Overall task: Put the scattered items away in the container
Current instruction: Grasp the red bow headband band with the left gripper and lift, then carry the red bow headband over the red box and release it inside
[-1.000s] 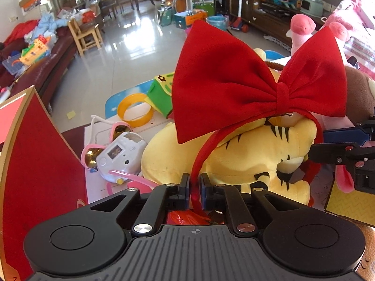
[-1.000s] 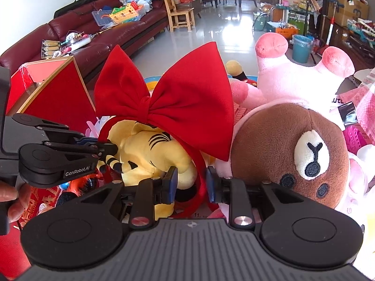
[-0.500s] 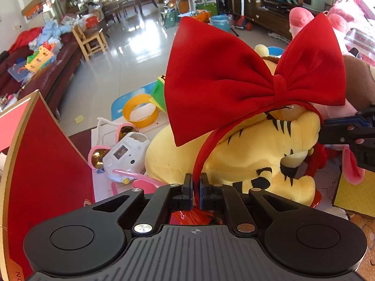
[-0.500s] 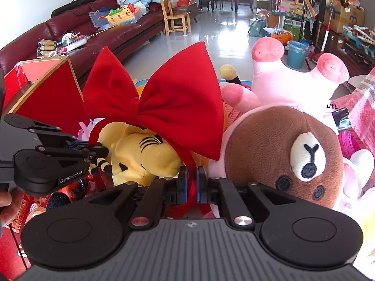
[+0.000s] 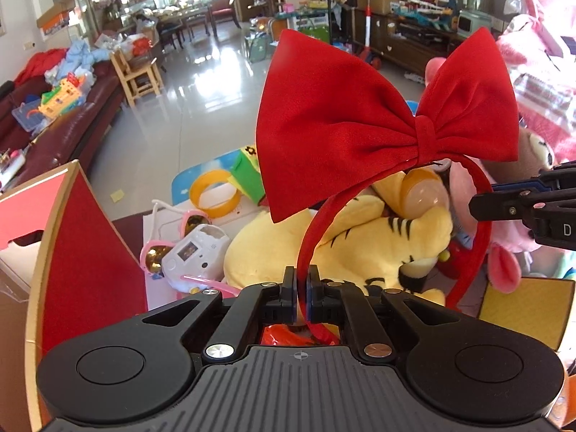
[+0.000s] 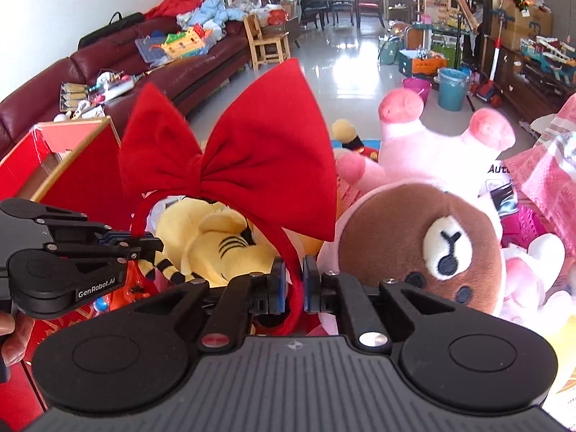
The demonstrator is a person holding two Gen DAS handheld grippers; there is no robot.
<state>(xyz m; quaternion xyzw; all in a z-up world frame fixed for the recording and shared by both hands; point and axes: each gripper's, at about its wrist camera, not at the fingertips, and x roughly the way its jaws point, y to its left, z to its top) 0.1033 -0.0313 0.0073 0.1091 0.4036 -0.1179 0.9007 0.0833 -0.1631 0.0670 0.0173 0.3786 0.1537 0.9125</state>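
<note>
A: You're looking across a cluttered room, and the biggest thing near you is the red box standing open at your left, its flap tilting up beside the toys.

B: And the soft toys?

A: The pink plush is lying upside down behind the brown bear head, which is sitting just right of your right-hand tool. The yellow tiger plush is lying in the middle, under the arch of the headband.

B: Where is the headband sitting?

A: You're holding the red bow headband by both ends of its band, with the bow standing upright above the tiger. The band is arching over the tiger's head; I can't tell whether it is touching the plush.

B: What are the tools doing?

A: Your left gripper is clamping one end of the thin red band, its jaws pressing tight against it. Your right gripper is pinching the other end the same way, with the band filling the narrow gap. Each tool is showing at the edge of the other's view.

B: Anything smaller nearby?

A: A white toy camera is lying left of the tiger, and pink sunglasses are resting against it. A yellow ring is lying farther back, beside a green block.
</note>
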